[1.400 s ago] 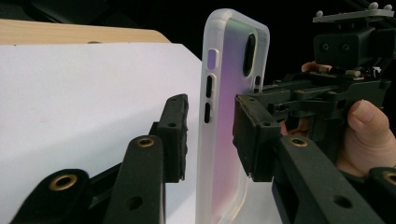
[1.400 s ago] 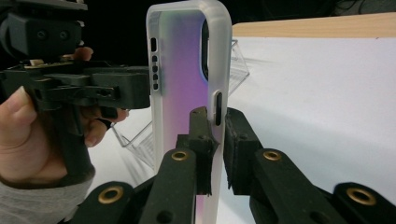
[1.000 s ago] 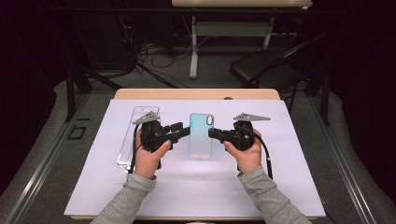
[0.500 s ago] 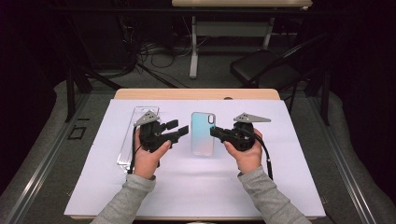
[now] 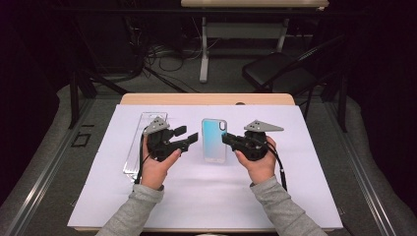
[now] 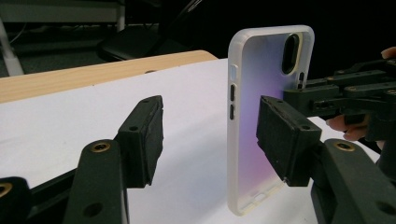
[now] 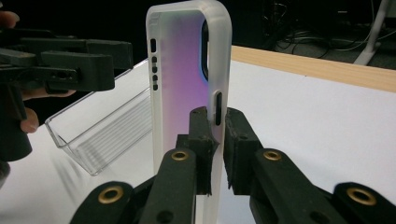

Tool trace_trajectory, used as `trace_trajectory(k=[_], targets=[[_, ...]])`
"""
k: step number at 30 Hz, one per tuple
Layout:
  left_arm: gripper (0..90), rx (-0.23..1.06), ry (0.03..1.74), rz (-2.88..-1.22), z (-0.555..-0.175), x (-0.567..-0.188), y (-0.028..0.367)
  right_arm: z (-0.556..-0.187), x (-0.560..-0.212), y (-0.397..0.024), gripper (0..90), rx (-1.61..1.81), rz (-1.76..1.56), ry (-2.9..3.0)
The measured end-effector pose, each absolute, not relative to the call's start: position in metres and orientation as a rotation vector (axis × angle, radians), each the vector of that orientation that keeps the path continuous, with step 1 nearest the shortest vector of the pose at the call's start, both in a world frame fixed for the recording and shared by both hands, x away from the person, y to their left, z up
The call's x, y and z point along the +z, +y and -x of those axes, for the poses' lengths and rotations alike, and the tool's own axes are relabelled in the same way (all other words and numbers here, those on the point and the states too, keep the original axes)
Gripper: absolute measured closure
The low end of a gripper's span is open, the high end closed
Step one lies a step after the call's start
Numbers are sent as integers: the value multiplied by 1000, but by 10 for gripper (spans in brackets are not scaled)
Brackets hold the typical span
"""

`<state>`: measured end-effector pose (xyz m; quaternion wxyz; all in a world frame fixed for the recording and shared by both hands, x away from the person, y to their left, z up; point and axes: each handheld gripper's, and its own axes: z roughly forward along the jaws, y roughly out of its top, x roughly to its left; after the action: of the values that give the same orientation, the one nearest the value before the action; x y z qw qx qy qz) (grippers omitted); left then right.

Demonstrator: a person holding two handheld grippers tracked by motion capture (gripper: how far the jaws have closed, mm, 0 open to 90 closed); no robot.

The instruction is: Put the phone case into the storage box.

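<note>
Gripping the translucent frosted phone case (image 7: 184, 70) by one edge, the right gripper (image 7: 215, 140) (jaws clamped); left gripper (image 6: 210, 135) gapes wide beside it, mid-surface.

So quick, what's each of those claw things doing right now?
Left gripper: open, jaws apart, holding nothing.
Right gripper: shut on the edge of the phone case.

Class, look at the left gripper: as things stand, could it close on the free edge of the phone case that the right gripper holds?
Probably yes. The left gripper is open, and nothing lies between its jaws and the phone case, which the right gripper holds upright by its other edge.
</note>
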<state>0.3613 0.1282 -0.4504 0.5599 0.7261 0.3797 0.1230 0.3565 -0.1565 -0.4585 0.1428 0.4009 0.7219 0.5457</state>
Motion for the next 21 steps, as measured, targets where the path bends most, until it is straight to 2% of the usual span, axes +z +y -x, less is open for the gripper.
trace_trajectory(k=[21], targets=[[450, 334, 857, -1741, -352, -442, 123, -345, -456, -145, 828, 1491, -1039, 2072]])
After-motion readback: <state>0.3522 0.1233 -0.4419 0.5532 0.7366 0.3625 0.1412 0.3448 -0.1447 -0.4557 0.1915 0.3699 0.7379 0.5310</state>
